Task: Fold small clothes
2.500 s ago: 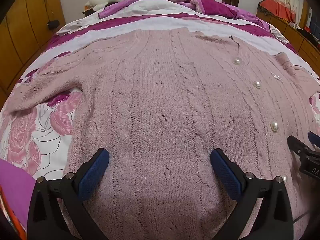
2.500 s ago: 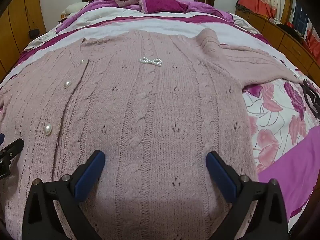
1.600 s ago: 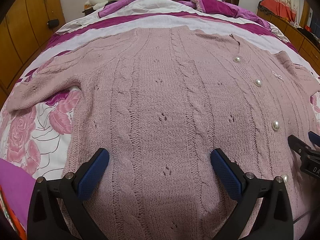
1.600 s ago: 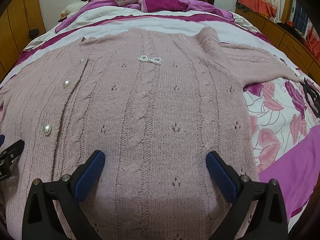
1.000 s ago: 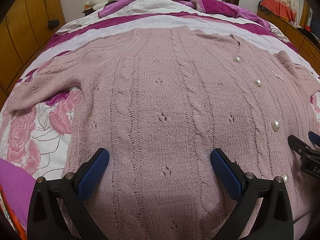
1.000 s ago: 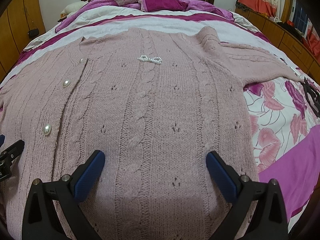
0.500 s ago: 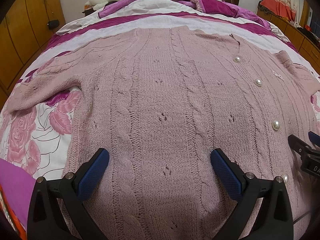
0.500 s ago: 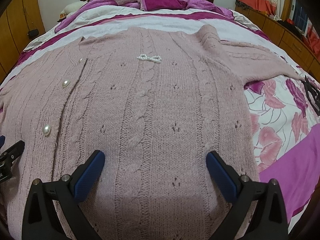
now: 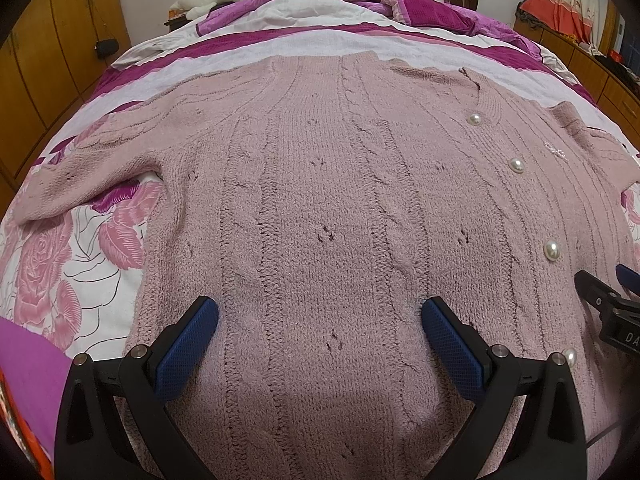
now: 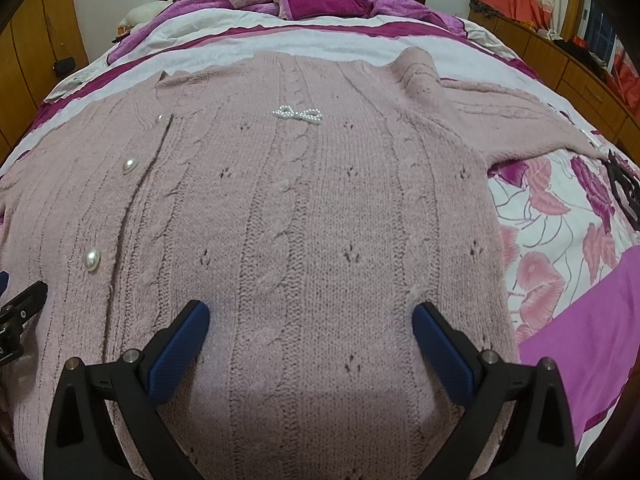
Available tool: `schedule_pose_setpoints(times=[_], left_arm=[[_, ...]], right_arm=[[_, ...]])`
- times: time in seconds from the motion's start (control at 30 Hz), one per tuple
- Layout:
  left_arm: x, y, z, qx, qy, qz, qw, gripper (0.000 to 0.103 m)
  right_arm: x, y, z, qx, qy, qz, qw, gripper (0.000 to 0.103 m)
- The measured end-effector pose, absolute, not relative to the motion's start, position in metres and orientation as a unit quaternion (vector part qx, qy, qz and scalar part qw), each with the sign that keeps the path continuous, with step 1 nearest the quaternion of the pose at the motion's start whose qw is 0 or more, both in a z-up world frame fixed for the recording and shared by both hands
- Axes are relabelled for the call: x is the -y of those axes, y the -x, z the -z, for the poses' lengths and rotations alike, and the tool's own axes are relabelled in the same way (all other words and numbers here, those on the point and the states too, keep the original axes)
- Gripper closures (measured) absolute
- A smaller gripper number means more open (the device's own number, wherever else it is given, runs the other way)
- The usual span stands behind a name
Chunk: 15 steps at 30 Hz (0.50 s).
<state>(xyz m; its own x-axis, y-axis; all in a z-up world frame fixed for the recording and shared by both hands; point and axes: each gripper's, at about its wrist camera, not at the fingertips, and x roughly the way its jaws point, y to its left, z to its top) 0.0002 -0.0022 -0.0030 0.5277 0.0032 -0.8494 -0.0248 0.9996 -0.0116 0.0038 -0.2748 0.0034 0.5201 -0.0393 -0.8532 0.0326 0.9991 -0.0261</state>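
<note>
A pink cable-knit cardigan (image 9: 328, 200) with pearl buttons (image 9: 552, 249) lies flat and face up on the bed, sleeves spread out to both sides. It also fills the right wrist view (image 10: 304, 220), where a pearl bow (image 10: 297, 114) sits on its chest. My left gripper (image 9: 320, 332) is open over the cardigan's lower left half, holding nothing. My right gripper (image 10: 310, 338) is open over the lower right half, holding nothing. The right gripper's tip shows at the left wrist view's right edge (image 9: 600, 300).
The bed has a floral sheet (image 9: 60, 264) and a purple-and-white quilt (image 9: 280, 28) bunched near the headboard. Wooden wardrobes (image 9: 48, 40) stand on the left, a low wooden cabinet (image 10: 568, 68) on the right. A black object (image 10: 624, 188) lies on the sheet at right.
Almost nothing has changed; both grippers stay open over the cardigan's lower part, with only a slight shift of the right wrist view.
</note>
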Motion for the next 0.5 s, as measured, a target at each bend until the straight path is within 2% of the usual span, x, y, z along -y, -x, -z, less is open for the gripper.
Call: schedule_pose_setpoints(times=[0.5], left_arm=[[0.002, -0.0008, 0.0034, -0.487, 0.013, -0.007, 0.873, 0.018]], right_arm=[[0.2795, -0.0064, -0.0021, -0.496, -0.005, 0.018, 0.868, 0.0]])
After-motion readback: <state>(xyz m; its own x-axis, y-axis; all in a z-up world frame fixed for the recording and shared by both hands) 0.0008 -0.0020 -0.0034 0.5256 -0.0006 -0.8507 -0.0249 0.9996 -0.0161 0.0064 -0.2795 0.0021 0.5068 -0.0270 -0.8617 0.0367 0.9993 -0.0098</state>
